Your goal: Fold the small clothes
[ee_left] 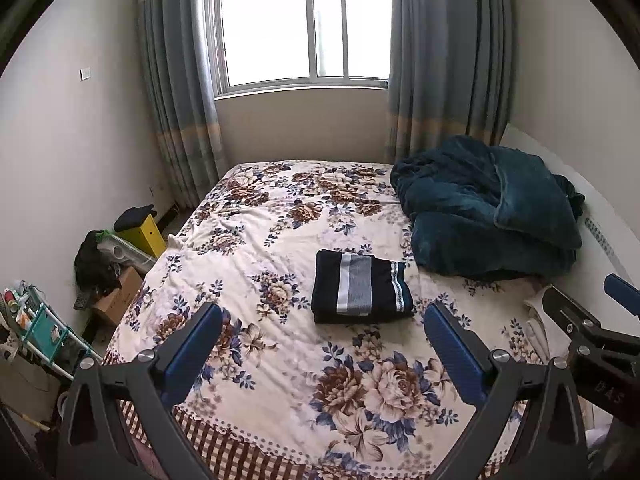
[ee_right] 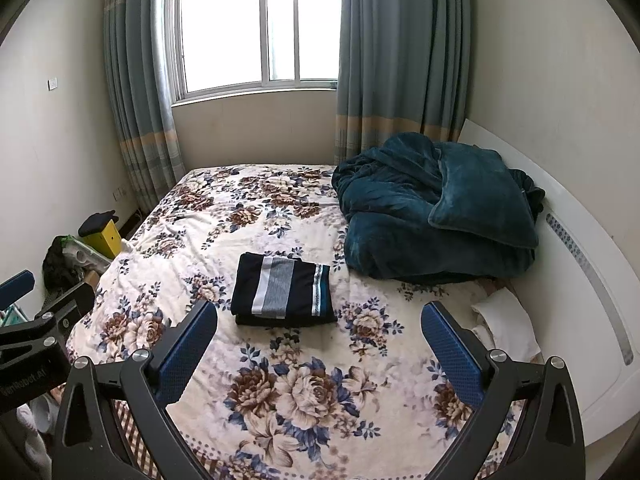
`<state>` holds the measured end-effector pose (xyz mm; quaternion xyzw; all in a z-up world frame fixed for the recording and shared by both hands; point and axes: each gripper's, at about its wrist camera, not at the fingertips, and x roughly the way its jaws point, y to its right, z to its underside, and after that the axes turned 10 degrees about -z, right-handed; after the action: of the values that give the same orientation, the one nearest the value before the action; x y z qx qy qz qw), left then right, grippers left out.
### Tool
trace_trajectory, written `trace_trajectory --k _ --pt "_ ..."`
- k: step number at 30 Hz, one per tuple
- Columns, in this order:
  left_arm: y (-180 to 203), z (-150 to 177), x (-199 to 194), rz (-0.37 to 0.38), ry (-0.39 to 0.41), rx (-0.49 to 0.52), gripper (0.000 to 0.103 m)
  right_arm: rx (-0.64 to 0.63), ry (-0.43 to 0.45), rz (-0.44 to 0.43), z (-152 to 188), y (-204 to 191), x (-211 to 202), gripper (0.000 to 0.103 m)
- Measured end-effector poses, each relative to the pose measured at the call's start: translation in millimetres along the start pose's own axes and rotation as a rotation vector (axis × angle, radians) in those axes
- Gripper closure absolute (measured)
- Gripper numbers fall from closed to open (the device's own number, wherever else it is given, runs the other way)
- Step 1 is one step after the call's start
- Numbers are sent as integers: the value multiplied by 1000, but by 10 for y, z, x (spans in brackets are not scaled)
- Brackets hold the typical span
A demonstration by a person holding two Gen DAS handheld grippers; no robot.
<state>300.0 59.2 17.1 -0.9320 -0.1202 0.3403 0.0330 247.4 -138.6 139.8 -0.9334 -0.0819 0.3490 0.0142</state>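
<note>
The folded garment [ee_left: 362, 288] lies flat mid-bed, its long axis running 9 to 3 o'clock, stripes crossing it. The left gripper [ee_left: 320, 354] and right gripper [ee_right: 320, 354] both hover wide apart, empty, at 6 o'clock from it. A teal blanket [ee_left: 488, 208] is heaped at 2 o'clock on the floral bed [ee_left: 248, 240], below the window [ee_left: 300, 24].
</note>
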Motion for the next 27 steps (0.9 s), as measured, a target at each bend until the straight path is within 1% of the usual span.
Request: trace_trajectory --k 19,27 --pt "-9 -35 21 3 5 4 0 0 5 -1 43 -21 -6 0" --pt "0 -24 21 -4 0 -6 0 6 11 1 126 -54 -52 0"
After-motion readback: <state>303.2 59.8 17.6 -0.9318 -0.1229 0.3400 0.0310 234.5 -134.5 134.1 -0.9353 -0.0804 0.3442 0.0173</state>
